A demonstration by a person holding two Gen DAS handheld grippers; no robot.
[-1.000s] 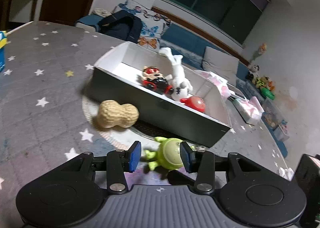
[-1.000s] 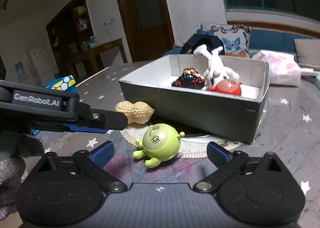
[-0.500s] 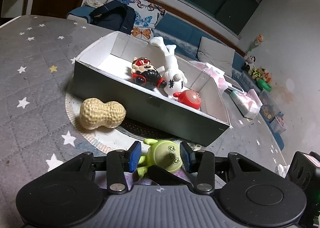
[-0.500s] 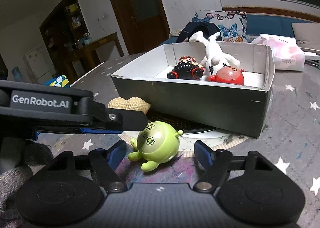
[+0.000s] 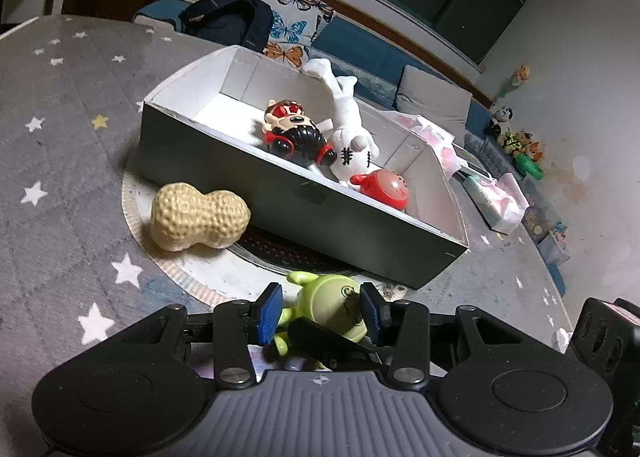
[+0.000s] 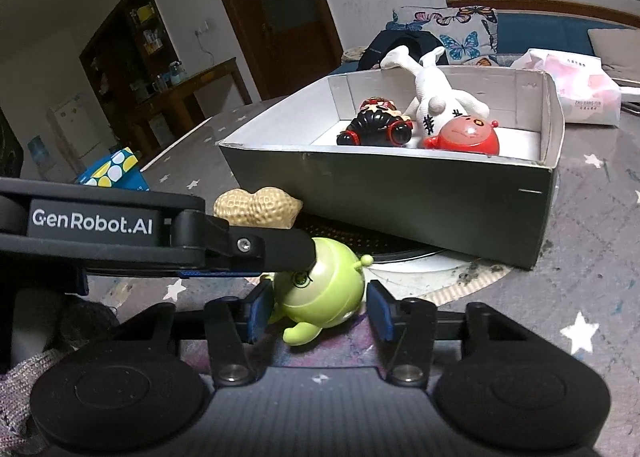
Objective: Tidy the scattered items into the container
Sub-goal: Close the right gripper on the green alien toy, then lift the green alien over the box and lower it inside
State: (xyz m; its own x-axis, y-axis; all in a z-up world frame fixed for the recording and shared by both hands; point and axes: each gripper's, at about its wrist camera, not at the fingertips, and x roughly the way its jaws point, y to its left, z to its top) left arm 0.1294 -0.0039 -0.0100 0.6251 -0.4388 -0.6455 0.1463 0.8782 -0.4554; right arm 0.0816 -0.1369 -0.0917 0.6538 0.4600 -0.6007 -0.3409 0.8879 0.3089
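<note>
A green round toy figure lies on the table in front of the grey box. My left gripper is open around it, pads on both sides with small gaps. My right gripper is also open around the same toy, its pads close to each side. The left gripper's finger crosses over the toy in the right wrist view. A tan peanut toy lies left of the box. Inside the box lie a black-red figure, a white plush and a red round toy.
A round mat lies under the box. A blue patterned pack sits at the table's left edge. Pink tissue packs lie behind the box. A sofa with cushions and a dark bag stands beyond the table.
Both grippers have moved forward over the green toy. The right gripper's jaws have narrowed from wide open to close around it. The toy has turned slightly.
</note>
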